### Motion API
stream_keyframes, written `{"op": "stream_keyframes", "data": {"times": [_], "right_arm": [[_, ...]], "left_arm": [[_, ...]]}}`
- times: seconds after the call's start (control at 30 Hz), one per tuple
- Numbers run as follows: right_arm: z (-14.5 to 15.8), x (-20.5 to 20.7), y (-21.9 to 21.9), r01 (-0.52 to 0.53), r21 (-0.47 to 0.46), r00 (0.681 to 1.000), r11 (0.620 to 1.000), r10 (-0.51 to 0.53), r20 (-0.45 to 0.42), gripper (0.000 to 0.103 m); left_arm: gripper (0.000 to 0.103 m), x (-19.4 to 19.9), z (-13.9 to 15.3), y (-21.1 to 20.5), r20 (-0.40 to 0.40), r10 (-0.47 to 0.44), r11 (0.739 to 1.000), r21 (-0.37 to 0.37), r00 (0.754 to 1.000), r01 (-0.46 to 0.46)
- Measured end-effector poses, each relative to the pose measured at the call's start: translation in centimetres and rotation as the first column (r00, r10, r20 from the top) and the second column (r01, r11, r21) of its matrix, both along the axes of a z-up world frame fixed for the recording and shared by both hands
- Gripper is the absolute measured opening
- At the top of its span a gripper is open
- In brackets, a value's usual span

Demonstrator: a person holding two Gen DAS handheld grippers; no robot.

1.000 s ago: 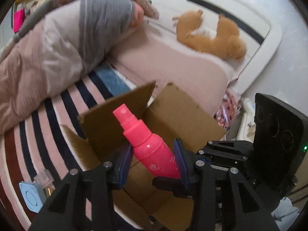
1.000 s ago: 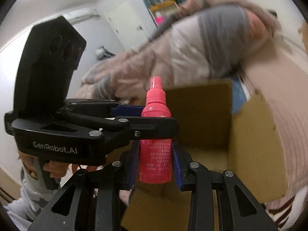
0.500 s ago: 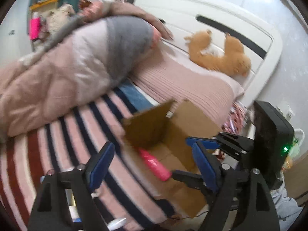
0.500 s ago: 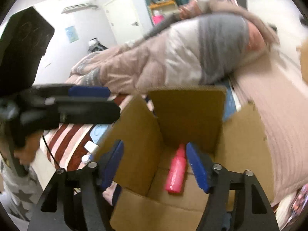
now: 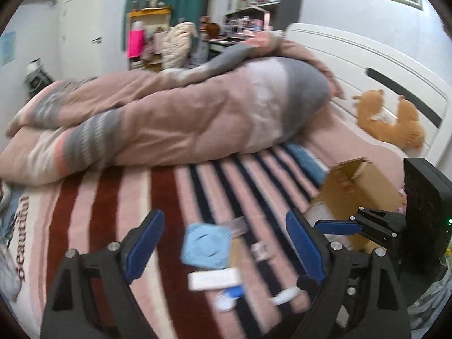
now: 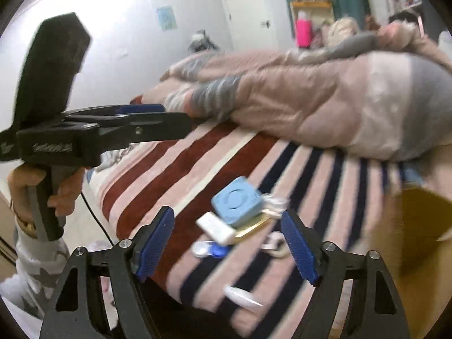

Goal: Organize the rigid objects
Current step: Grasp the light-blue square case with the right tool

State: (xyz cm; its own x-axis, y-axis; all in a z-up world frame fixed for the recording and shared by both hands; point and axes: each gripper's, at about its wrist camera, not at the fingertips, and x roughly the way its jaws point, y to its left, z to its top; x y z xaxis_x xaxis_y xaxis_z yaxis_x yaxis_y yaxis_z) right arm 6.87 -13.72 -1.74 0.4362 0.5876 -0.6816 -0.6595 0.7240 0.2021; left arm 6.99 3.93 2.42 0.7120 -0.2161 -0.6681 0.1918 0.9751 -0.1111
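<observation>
Both of my tools are spread wide with nothing between their blue pads. My left gripper (image 5: 226,243) fills the bottom of the left wrist view, and framed between its fingers lies a small heap of things on the striped blanket (image 5: 169,197): a light blue box (image 5: 207,244) in the lower middle, a white bar (image 5: 214,279) just below it, a clear plastic piece (image 5: 261,250) to its right, and a small blue and white item (image 5: 228,296) at the bottom. All of these are blurred, so I cannot tell more about them. The cardboard box (image 5: 356,186) sits at the right of that frame, beside the side-on shape of my right gripper (image 5: 339,227) in the lower right.

In the right wrist view my right gripper (image 6: 226,243) frames the same heap. The light blue box (image 6: 237,204) is in the lower middle, resting on a flat gold-edged thing (image 6: 254,227), with the white bar (image 6: 216,228) touching its lower left side. A white oval piece (image 6: 243,296) lies apart near the blanket's bottom edge. The cardboard box (image 6: 418,226) is at the right edge. My left gripper (image 6: 158,113) shows side-on at the left, with my left hand (image 6: 31,186) wrapped round its handle. A rumpled pink and grey quilt (image 6: 310,104) crosses the upper half.
</observation>
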Motion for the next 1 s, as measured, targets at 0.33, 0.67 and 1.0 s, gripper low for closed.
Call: {"op": "stream_keyframes", "data": {"times": [0.33,0.67,1.0], "right_arm": [[-8.6,4.2,9.0,0.035,-0.231,0.999,0.972,-0.027,0.038,0.092],[-13.6,7.0,12.9,-0.084,-0.43,0.979,0.899,0.155,0.133,0.097],[-15.0,8.4,13.4,-0.109,-0.451,0.982,0.886,0.168,0.092,0.087]], "left_arm": [[0.087,0.2,-7.1,7.0,-0.037,0.081,0.997,-0.014,0.996,-0.082],[0.093,0.0,-10.1,9.5,-0.046,0.076,0.993,-0.083,0.996,-0.079],[0.094,-0.5,-10.8,10.5,-0.057,0.081,0.988,-0.125,0.995,-0.087]]}}
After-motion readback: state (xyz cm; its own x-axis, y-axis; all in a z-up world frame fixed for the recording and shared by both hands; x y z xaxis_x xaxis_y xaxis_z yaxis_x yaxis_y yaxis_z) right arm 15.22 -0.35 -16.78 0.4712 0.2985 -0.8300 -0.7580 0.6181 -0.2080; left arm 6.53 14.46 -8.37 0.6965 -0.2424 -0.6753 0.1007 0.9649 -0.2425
